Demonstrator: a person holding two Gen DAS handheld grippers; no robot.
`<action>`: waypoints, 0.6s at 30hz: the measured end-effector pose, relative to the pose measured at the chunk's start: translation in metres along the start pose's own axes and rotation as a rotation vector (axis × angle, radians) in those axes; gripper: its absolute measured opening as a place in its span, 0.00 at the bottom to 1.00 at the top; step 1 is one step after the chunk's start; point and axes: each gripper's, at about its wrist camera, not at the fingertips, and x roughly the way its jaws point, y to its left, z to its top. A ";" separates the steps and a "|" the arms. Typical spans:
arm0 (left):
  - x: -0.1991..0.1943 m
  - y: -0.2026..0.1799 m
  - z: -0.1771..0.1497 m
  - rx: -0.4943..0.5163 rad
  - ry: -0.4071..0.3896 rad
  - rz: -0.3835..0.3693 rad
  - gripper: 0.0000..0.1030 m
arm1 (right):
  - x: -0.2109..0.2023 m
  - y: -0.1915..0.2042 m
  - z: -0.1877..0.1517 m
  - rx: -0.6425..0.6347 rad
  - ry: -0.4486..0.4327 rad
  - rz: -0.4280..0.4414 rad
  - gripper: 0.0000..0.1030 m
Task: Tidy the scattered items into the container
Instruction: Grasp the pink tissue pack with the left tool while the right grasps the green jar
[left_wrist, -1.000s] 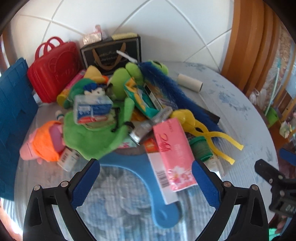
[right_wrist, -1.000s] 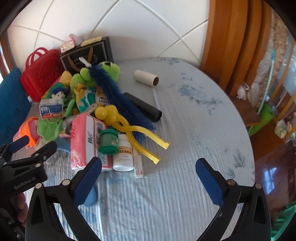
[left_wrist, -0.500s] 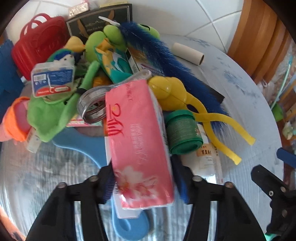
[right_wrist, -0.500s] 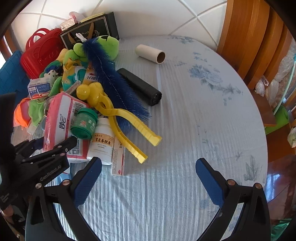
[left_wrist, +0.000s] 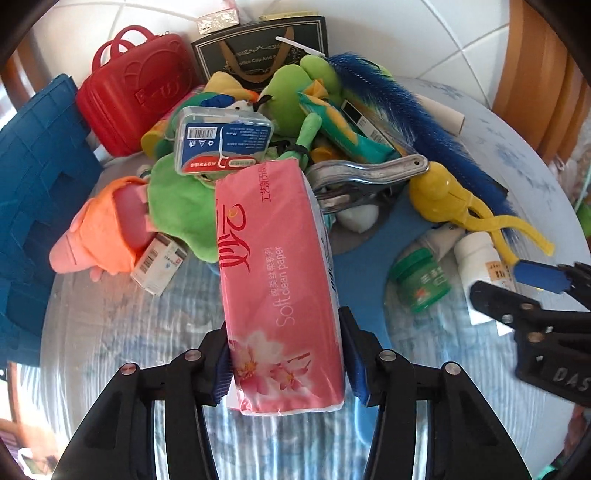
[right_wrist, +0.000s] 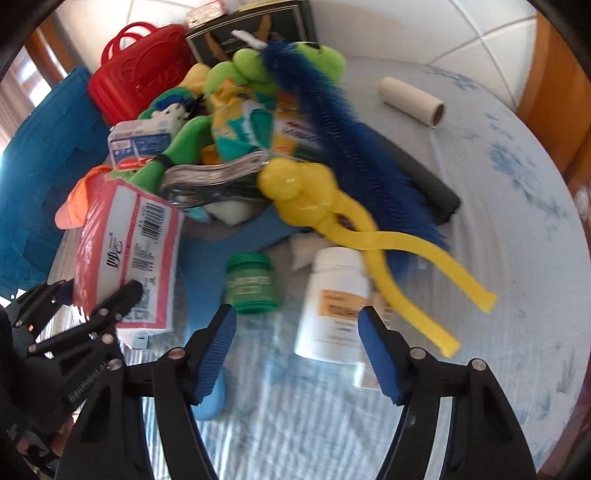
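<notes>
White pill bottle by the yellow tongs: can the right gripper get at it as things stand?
Probably yes. The white pill bottle lies just ahead of the right gripper, whose jaws, closing, stand open; nothing covers it, though the green jar sits close.

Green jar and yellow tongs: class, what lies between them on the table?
A white pill bottle lies between the green jar and the long handles of the yellow tongs. This shows most clearly in the right wrist view.
</notes>
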 end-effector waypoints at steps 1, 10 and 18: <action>0.002 0.001 0.000 0.005 0.003 -0.011 0.49 | 0.004 0.006 0.002 -0.010 0.005 0.000 0.66; 0.026 0.005 0.002 0.006 0.041 -0.034 0.47 | 0.039 0.026 0.015 -0.040 0.053 -0.043 0.59; 0.034 0.008 0.007 -0.006 0.046 -0.054 0.47 | 0.064 0.024 0.015 -0.048 0.110 -0.084 0.41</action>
